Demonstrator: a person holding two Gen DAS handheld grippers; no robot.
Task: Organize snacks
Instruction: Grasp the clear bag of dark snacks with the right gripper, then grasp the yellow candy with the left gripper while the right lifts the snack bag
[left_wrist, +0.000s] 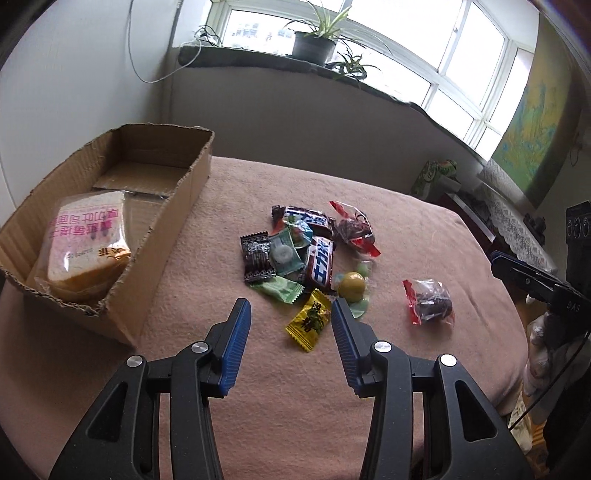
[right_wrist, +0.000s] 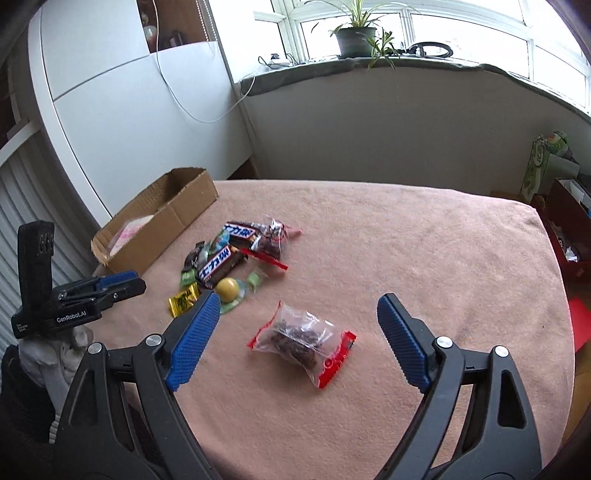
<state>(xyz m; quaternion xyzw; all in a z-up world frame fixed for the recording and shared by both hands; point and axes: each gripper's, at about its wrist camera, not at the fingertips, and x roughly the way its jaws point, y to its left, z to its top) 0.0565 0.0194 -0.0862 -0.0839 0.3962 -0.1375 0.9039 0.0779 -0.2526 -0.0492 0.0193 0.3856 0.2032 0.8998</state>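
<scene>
A pile of snacks (left_wrist: 295, 247) lies mid-table: two chocolate bars (right_wrist: 218, 266), small wrapped sweets, a yellow ball (left_wrist: 352, 285) and a red-edged bag of dark fruit (left_wrist: 354, 229). A yellow sweet (left_wrist: 309, 320) lies just ahead of my left gripper (left_wrist: 291, 302), which is open and empty. A second red-edged bag (right_wrist: 301, 339) lies apart on the cloth, below and between the wide-open fingers of my right gripper (right_wrist: 299, 297), which touches nothing. The cardboard box (left_wrist: 166, 206) at the left holds a bread pack (left_wrist: 88, 243).
A pink cloth (right_wrist: 406, 240) covers the table, which drops off at the right and far edges. A white cabinet (right_wrist: 110, 110) stands behind the box. Potted plants (right_wrist: 354, 33) sit on the windowsill. Bags and boxes (right_wrist: 565, 206) stand on the floor at right.
</scene>
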